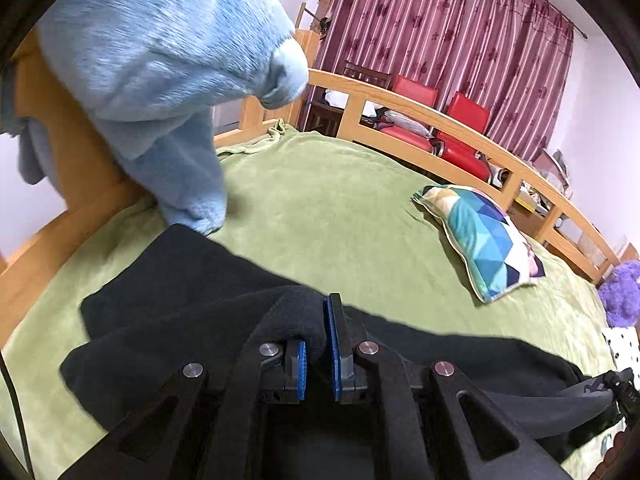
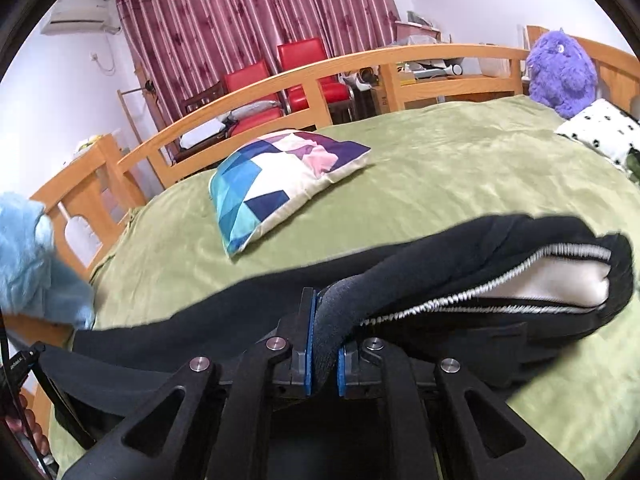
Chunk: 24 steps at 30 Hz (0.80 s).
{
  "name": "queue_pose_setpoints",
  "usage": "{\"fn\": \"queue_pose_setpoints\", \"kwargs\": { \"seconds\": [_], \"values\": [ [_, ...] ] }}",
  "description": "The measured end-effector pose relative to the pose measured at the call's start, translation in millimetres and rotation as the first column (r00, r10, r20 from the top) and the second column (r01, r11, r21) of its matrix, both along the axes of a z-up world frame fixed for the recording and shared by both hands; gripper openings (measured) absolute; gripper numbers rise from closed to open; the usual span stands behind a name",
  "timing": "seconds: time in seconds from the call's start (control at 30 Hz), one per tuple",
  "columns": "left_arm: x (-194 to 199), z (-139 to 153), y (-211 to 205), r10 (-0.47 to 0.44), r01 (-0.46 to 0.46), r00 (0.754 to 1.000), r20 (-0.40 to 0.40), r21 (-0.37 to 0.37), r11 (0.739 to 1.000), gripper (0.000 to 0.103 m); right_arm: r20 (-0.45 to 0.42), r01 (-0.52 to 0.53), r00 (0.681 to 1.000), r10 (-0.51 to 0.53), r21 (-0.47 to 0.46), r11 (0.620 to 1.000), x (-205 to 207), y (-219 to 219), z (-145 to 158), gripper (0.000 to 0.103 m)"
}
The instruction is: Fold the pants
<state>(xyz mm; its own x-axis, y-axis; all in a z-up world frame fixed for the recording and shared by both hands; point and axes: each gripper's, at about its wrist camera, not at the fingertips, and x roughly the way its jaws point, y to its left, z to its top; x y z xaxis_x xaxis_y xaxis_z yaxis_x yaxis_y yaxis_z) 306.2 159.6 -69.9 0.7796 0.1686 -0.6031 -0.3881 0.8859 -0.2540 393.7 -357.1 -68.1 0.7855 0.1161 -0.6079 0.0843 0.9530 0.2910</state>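
Note:
Black pants (image 1: pixel 168 304) stretch across the green blanket (image 1: pixel 340 208) of a bed. My left gripper (image 1: pixel 318 344) is shut on a raised fold of the black cloth, which bulges up between its blue pads. In the right wrist view the same pants (image 2: pixel 460 264) lift off the blanket, and their open waist shows a white lining and a striped waistband (image 2: pixel 560 256). My right gripper (image 2: pixel 324 340) is shut on the dark edge by that waist. The other gripper shows at the low left edge (image 2: pixel 24 364) of the right wrist view, with the cloth taut between the two.
A patterned pillow (image 2: pixel 280 176) lies on the blanket behind the pants. A light blue fleece garment (image 1: pixel 160 64) hangs over the wooden bed frame at the left. A purple plush toy (image 2: pixel 560 72) and a dotted cushion (image 2: pixel 600 132) sit at the right end. Red chairs (image 2: pixel 280 80) stand beyond the rail.

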Motion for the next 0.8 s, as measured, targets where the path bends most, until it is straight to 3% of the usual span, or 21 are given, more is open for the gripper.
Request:
{"fn": "queue_pose_setpoints", "kwargs": {
  "seconds": [0.27, 0.33, 0.43, 0.5, 0.57, 0.63, 0.8],
  "values": [
    [60, -50, 12, 0.075, -0.078, 0.996, -0.048, -0.063, 0.995, 0.009, -0.015, 0.046, 0.999, -0.044, 0.114, 0.992, 69, 4, -61, 0.008],
    [66, -70, 11, 0.067, -0.071, 0.995, -0.079, -0.055, 0.996, 0.009, -0.030, 0.039, 0.999, -0.037, 0.097, 0.995, 74, 8, -81, 0.010],
    [72, -88, 11, 0.063, -0.069, 0.989, -0.132, -0.041, 0.997, 0.010, -0.118, 0.005, 0.993, -0.007, -0.016, 1.000, 89, 22, -102, 0.019],
    [72, -90, 12, 0.060, -0.068, 0.988, -0.142, -0.054, 0.996, 0.021, -0.117, 0.004, 0.993, -0.008, -0.035, 0.999, 88, 25, -101, 0.026],
    [71, -87, 10, 0.036, -0.045, 0.990, -0.133, -0.068, 0.997, 0.046, -0.095, -0.022, 0.995, 0.021, -0.001, 1.000, 82, 25, -100, 0.039],
    [70, -82, 4, 0.014, -0.021, 0.993, -0.120, -0.060, 0.998, 0.058, -0.091, -0.025, 0.996, 0.025, 0.007, 1.000, 76, 22, -98, 0.049],
    [69, -71, -24, -0.059, 0.060, 0.995, -0.082, 0.002, 0.998, 0.070, -0.006, -0.051, 0.999, 0.051, 0.046, 0.998, 63, 19, -89, 0.054]
  ]
}}
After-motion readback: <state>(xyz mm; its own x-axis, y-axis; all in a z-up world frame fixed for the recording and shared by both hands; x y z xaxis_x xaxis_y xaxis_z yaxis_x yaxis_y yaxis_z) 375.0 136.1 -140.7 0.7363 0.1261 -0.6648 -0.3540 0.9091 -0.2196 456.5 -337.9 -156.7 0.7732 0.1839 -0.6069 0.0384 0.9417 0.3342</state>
